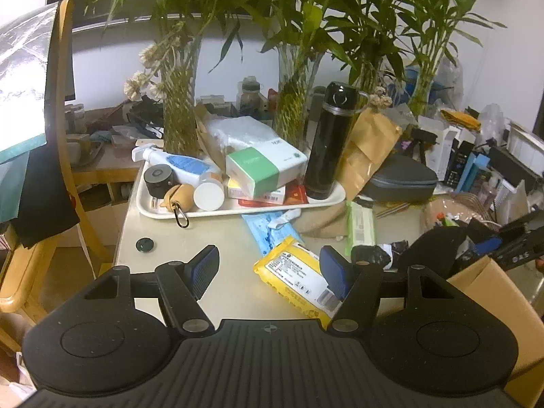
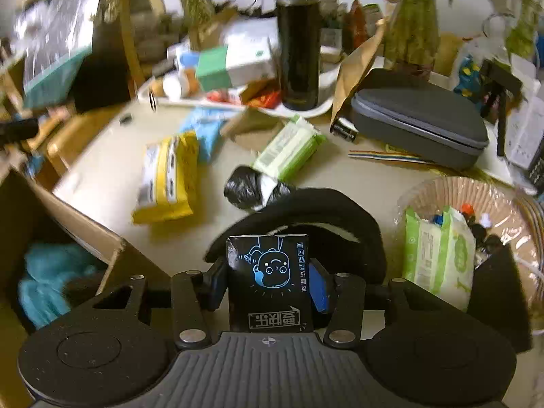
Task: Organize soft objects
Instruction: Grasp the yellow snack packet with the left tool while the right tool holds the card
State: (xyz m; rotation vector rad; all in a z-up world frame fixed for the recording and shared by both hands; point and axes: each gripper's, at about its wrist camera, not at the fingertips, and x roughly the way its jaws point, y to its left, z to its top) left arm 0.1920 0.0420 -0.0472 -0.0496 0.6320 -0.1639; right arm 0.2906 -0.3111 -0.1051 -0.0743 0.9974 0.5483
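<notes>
Your right gripper (image 2: 268,285) pinches a small black packet with a blue cartoon face (image 2: 268,282); your left gripper (image 1: 268,272) hangs spread above the yellow plastic wipes pack (image 1: 295,275).

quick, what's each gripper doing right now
left gripper: open, holding nothing, above the yellow packet
right gripper: closed on a black packet with a blue cartoon face

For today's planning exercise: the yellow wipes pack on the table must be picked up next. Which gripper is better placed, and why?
Left. The left gripper is open and empty, with the yellow wipes pack beside its right finger. The right gripper is shut on a small black packet.
</notes>
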